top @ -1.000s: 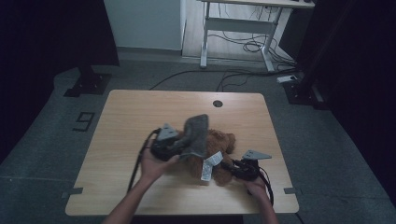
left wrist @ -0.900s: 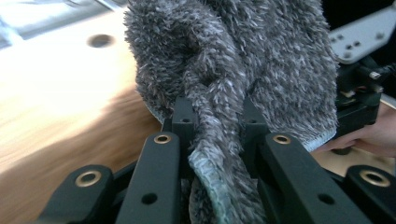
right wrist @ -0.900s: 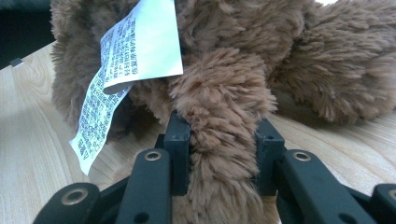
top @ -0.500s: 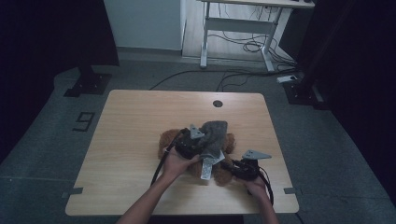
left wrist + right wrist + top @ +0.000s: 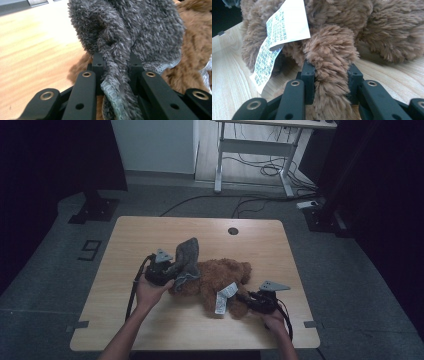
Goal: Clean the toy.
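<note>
Grey cloth pinched, teddy limb clamped

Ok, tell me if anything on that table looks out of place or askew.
Nothing damaged or spilled. The brown teddy bear lies on its side on the table, its white label sticking out. A grey fuzzy cloth is bunched up over its left end, pinched by the left gripper.

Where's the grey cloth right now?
In the high view the grey cloth stands up left of table centre, draped against the teddy bear. The left gripper pinches its lower edge.
</note>
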The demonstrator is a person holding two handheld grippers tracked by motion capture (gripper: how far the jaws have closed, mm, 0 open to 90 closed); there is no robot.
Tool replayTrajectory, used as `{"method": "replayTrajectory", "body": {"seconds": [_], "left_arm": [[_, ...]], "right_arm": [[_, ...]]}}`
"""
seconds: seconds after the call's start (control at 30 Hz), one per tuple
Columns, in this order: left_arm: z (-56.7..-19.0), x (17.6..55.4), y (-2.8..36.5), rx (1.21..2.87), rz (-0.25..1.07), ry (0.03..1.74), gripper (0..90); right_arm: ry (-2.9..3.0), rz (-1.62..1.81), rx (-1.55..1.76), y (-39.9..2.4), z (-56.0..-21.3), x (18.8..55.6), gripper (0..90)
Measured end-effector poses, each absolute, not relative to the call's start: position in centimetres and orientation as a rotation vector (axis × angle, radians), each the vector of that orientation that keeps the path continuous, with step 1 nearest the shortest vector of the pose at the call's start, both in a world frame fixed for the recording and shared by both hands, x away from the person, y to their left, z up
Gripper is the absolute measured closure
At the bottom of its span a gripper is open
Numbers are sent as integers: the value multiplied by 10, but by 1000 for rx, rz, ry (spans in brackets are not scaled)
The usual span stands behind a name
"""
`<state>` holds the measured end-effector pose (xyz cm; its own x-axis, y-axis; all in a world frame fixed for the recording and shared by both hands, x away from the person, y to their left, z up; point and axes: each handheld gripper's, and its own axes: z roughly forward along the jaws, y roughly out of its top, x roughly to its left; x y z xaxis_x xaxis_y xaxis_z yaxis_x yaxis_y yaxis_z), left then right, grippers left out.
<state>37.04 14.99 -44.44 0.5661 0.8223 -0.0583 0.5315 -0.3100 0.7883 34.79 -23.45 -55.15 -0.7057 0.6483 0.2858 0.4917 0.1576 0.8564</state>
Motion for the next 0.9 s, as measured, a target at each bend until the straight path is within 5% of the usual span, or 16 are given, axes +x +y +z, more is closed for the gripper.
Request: {"method": "replayTrajectory", "body": {"seconds": [0.6,0.9], "left_arm": [[-510,376,185,2054,343,1262,745],[-449,366,185,1961,433,1134,745]], "right_arm": [[2272,1582,1145,-236,-552,349,674],[2270,1577,1146,-236,-552,350,673]]}}
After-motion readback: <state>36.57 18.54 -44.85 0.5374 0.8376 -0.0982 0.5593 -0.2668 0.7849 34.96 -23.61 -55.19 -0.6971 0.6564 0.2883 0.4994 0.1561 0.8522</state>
